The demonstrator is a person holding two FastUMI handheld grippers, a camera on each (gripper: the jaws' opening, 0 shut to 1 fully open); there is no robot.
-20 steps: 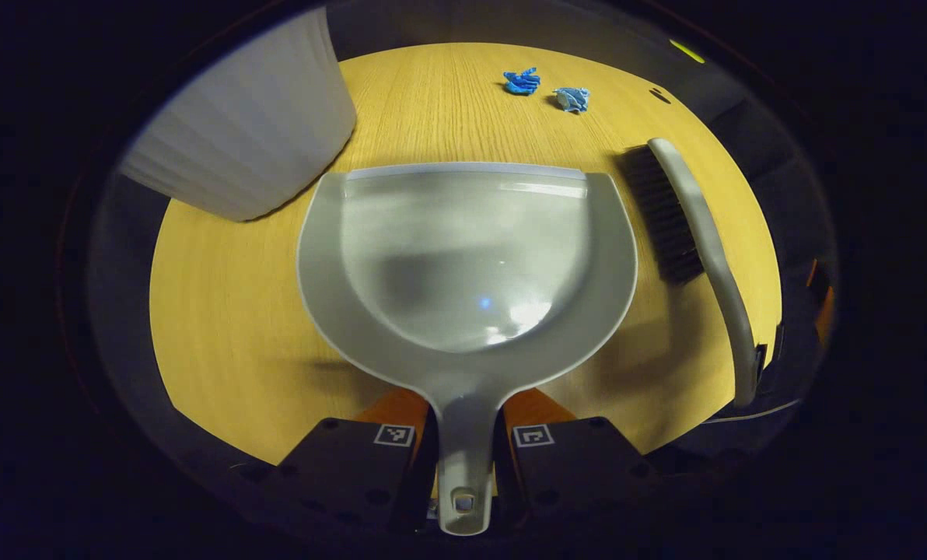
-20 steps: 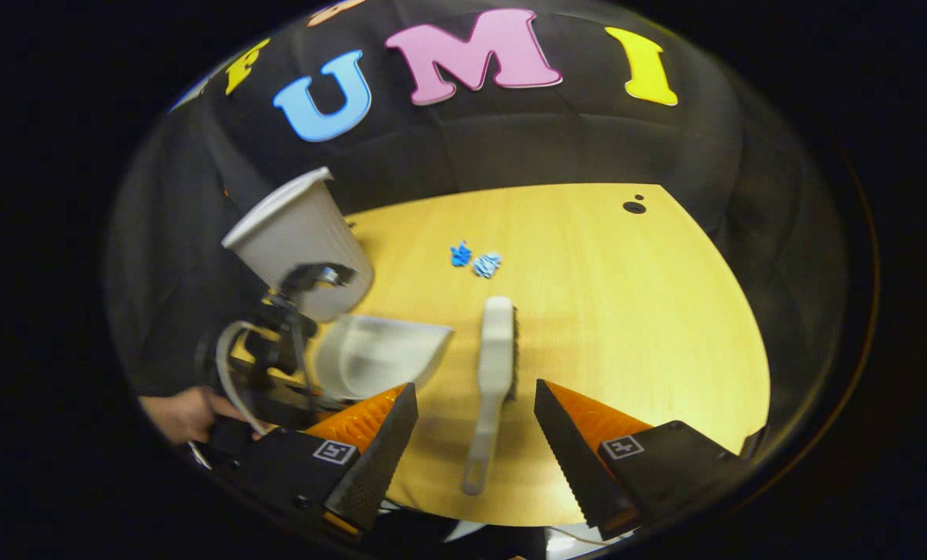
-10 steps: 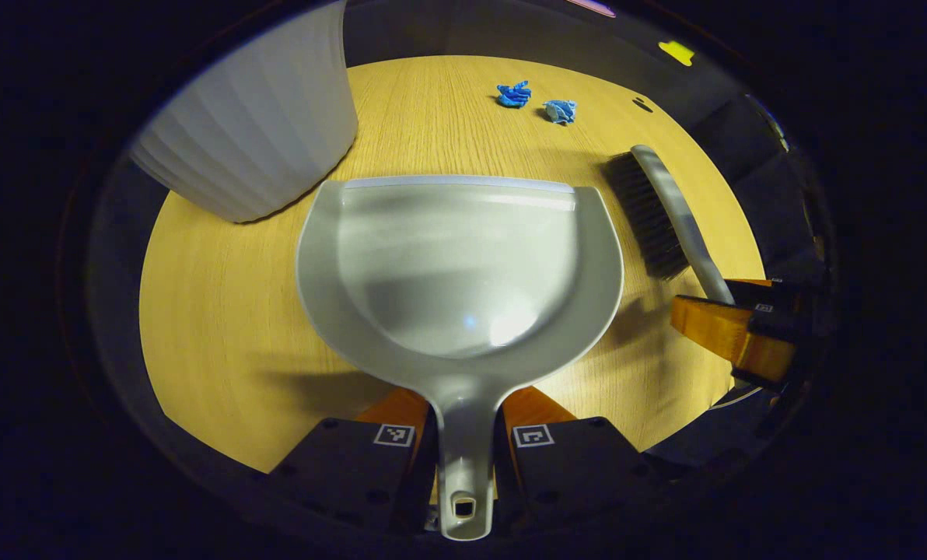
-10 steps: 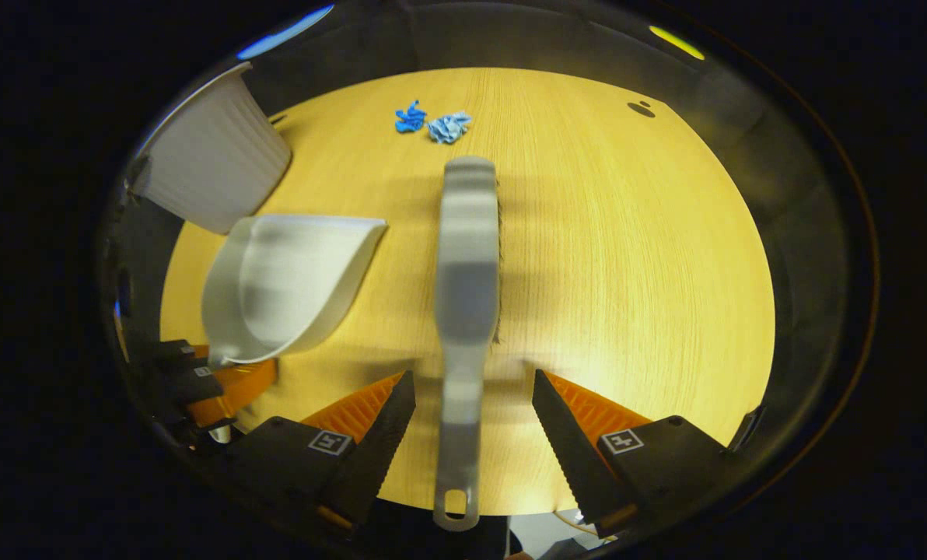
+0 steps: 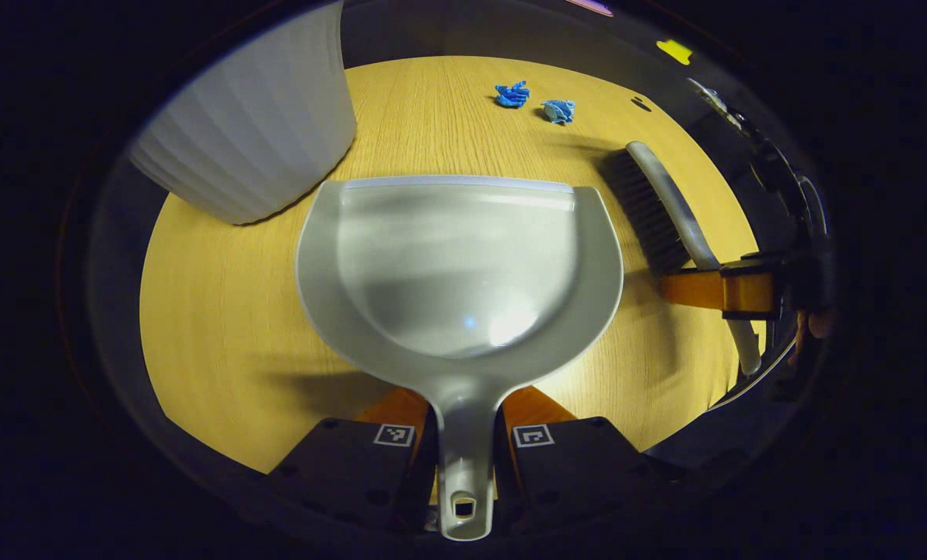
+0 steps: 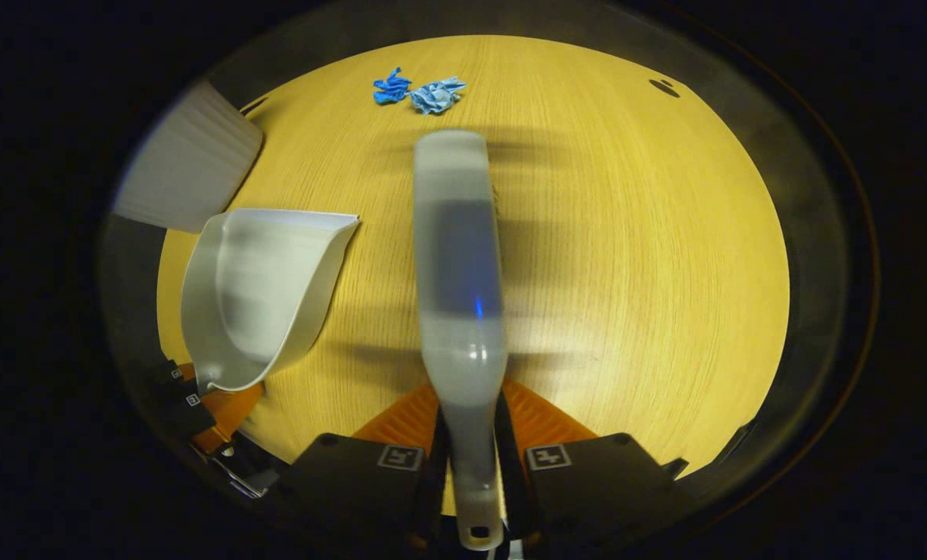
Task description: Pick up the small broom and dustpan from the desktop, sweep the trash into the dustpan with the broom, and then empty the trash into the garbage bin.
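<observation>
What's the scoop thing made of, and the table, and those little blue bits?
The dustpan looks like smooth grey plastic; light glints off its bowl. The desktop shows fine wood grain, so wood or a wood-look laminate. The blue scraps look like crumpled paper or thin foil; too small to tell.

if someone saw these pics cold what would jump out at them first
Probably the big grey dustpan spread across the left gripper view, its handle pinched in the left gripper. Next the broom, lying lengthwise up the middle of the right gripper view, its handle clamped in the right gripper. Beyond both, two crumpled blue scraps stand out on the yellow wooden desktop.
</observation>
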